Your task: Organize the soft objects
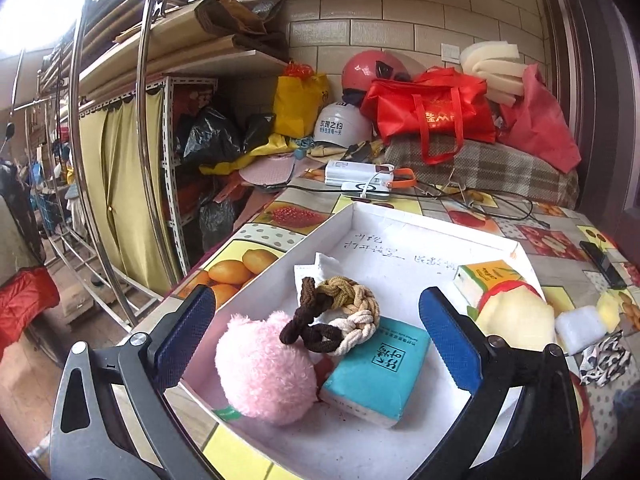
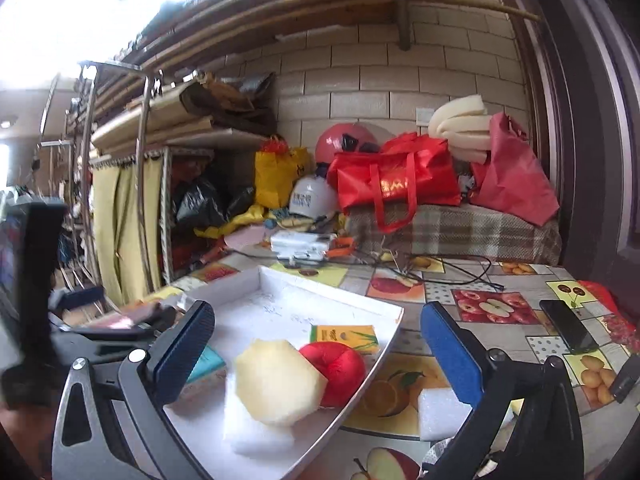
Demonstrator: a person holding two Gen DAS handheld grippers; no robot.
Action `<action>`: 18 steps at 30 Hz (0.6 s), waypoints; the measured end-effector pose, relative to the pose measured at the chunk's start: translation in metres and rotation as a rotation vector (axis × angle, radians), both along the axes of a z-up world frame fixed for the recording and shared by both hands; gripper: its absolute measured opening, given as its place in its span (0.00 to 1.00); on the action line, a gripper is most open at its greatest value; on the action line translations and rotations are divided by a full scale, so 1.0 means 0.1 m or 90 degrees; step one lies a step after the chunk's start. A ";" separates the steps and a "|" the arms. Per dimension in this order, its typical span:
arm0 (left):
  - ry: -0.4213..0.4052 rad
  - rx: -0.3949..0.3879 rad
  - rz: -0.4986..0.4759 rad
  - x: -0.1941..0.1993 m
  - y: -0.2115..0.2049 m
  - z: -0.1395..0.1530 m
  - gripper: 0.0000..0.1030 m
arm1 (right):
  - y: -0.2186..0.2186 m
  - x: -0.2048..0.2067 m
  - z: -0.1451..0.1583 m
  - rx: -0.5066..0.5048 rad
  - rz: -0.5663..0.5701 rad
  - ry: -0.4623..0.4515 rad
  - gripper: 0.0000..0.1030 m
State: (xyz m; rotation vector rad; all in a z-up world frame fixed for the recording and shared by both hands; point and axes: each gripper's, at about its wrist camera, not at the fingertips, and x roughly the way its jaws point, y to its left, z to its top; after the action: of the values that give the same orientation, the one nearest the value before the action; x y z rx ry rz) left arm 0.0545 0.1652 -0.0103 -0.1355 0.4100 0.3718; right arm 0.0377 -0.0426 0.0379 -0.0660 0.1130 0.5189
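A white tray point(image 1: 400, 220) lies on the fruit-patterned tablecloth. In the left wrist view it holds a pink plush ball point(image 1: 266, 368), braided hair ties point(image 1: 336, 320), a teal tissue pack point(image 1: 376, 376) and an orange-green pack point(image 1: 486, 280). My left gripper point(image 1: 318, 300) stands open over them, touching nothing. In the right wrist view a pale yellow foam hexagon point(image 2: 280, 380) leans on a red cushion point(image 2: 338, 368) in the tray point(image 2: 332, 284), over a white foam block point(image 2: 256, 432). My right gripper point(image 2: 319, 314) is open above these, nothing between its fingers.
Outside the tray lie a white foam block point(image 2: 440, 412), a black-and-white cloth point(image 1: 604, 356) and a black phone point(image 2: 566, 324). Cables, a power bank point(image 1: 352, 174), helmets and red bags point(image 1: 432, 116) crowd the back by the brick wall. Shelves stand at the left.
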 end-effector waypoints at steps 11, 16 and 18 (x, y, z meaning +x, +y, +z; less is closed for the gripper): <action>0.008 -0.006 -0.006 0.02 0.01 -0.01 1.00 | 0.52 -0.59 0.27 -0.027 0.123 0.011 1.00; 0.003 -0.009 -0.017 0.01 -0.01 -0.01 1.00 | 0.65 -0.54 0.24 -0.027 0.114 0.033 1.00; 0.001 -0.008 -0.019 0.00 -0.01 0.00 1.00 | 0.69 -0.56 0.25 -0.027 0.114 0.035 1.00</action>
State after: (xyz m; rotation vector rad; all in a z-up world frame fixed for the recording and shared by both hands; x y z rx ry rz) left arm 0.0547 0.1642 -0.0107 -0.1405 0.4160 0.3405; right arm -0.0180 0.0264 0.0628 -0.1033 0.1729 0.6977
